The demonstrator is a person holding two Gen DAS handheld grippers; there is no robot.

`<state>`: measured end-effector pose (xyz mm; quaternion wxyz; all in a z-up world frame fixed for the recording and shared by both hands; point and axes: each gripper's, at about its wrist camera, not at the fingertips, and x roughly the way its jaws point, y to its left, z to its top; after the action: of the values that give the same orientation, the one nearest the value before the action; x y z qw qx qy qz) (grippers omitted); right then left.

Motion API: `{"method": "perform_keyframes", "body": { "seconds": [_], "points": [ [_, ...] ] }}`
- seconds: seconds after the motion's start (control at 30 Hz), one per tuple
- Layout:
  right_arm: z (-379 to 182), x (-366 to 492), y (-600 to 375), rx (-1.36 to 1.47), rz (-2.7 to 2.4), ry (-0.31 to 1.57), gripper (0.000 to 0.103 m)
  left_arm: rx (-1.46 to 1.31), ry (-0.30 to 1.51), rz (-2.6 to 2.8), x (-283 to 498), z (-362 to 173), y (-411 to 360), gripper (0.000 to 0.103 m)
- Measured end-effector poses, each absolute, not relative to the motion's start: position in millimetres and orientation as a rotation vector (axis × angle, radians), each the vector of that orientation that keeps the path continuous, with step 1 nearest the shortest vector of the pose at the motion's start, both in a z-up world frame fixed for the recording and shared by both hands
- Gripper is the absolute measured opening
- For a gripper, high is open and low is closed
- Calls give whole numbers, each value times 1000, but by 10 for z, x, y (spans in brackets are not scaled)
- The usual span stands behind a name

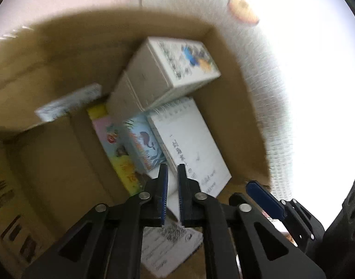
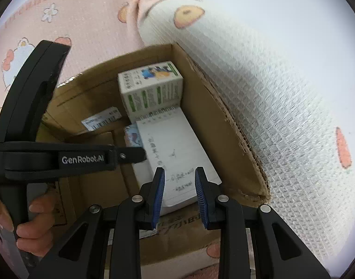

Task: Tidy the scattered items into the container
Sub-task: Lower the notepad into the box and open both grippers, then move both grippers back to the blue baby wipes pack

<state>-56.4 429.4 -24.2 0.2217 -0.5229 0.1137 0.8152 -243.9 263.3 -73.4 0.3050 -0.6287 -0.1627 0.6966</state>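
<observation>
Both sets of jaws are slightly parted with nothing in them: left gripper [image 1: 172,172] and right gripper [image 2: 179,174] hover over the notepad [image 2: 177,153], lying in the cardboard box [image 2: 224,125]. Looks like the drop-off step is done, so next is probably lifting clear. Box walls sit close on the right; a carton [image 2: 152,88] crowds the upper middle.

We are reading "GenRobot.AI" in white on the black left gripper [image 2: 140,154], just left of the notebook [image 2: 177,158]. The notebook's handwriting and the print on the carton [image 2: 152,88] behind it are staying illegible.
</observation>
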Motion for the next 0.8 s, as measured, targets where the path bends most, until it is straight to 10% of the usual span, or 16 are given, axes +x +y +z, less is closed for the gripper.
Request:
{"method": "perform_keyframes", "body": {
  "seconds": [0.3, 0.8],
  "points": [
    [138, -615, 3718, -1361, 2332, 213, 47, -1445, -273, 2138, -2102, 55, 2306, 50],
    [379, -808, 2345, -1344, 2540, 28, 62, -1273, -301, 2477, -1328, 255, 495, 57]
  ]
}}
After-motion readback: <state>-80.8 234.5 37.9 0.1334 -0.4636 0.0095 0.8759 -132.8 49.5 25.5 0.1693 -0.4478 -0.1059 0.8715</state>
